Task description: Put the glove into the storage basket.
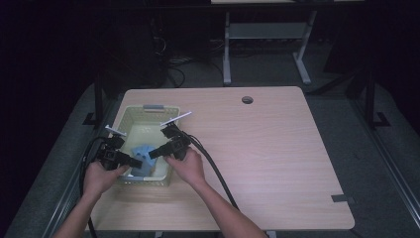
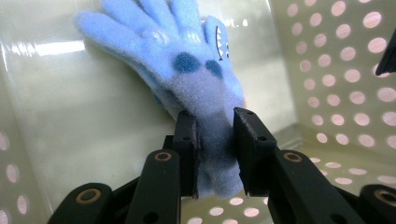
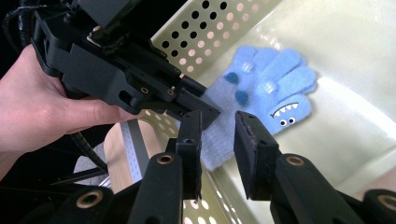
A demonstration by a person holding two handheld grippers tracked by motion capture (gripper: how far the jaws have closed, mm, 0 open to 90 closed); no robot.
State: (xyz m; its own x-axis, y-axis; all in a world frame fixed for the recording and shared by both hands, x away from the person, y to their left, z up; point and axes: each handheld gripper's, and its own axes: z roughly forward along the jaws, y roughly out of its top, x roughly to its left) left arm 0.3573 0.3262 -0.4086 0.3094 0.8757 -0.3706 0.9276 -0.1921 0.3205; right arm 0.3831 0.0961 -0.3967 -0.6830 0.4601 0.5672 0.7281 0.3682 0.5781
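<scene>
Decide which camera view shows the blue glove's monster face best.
The right gripper view: the glove shows its teeth and eyes plainly. The left gripper view shows the face edge-on; the high view shows a small blue patch in the basket.

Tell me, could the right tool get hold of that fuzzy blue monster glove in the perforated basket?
Probably yes. The right tool already has the fuzzy blue monster glove's grey cuff between its jaws, apparently not pinched. The left tool holds the same cuff close beside it, crowding things; the pale perforated basket is open on top.

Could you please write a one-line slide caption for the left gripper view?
Left gripper fingers straddle the cuff of a blue monster-face glove lying inside a pale perforated basket.
</scene>
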